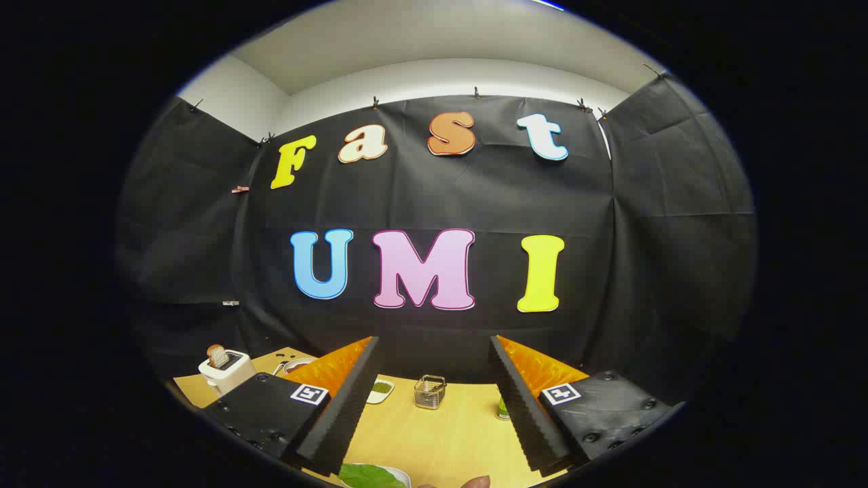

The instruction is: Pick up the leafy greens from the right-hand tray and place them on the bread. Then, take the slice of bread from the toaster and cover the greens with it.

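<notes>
My gripper (434, 400) is open, its two fingers spread wide with nothing between them, held above the wooden table (441, 440). Leafy greens (369, 476) lie on a white tray (400, 474) just below and between the fingers, partly cut off. Far off to the left stands a white toaster (227, 369) with a slice of bread (218, 355) sticking up out of its slot. Behind the left finger a plate (295, 366) peeks out; what lies on it is hidden.
A small wire basket (430, 392) stands ahead between the fingers near the back wall. A small white dish with green bits (382, 390) sits to its left. A green object (502, 409) shows beside the right finger. A fingertip (475, 482) pokes in by the tray.
</notes>
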`<state>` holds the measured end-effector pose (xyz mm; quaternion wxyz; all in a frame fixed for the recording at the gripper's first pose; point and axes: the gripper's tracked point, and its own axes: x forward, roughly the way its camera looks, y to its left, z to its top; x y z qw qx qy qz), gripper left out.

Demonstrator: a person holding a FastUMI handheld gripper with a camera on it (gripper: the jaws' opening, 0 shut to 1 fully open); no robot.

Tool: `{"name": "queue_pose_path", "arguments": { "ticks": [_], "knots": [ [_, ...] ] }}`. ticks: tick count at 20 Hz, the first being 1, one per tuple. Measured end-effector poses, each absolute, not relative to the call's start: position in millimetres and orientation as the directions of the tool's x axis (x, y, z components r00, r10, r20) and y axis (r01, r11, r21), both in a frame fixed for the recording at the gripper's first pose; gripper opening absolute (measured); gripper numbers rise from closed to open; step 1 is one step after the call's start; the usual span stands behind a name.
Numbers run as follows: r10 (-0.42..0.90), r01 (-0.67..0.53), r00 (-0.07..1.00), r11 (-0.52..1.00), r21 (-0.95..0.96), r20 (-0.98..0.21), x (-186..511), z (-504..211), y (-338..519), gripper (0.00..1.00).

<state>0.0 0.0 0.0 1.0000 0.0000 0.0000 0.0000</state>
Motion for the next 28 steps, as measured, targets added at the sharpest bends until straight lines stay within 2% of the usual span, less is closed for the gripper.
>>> {"name": "queue_pose_path", "arguments": {
  "ticks": [15,19,25,28],
  "knots": [
    [0.004,-0.004,1.0,1.0,0.003,0.002,0.9,-3.4,0.9,0.98],
    [0.041,-0.041,0.999,0.999,-0.01,-0.01,1.3,-10.6,9.3,0.98],
    [0.203,-0.213,0.965,0.976,-0.045,-0.168,-6.2,-78.4,42.8,0.98],
    [0.278,-0.312,0.914,0.948,-0.071,-0.295,-16.8,-135.4,64.3,0.98]
  ]
}}
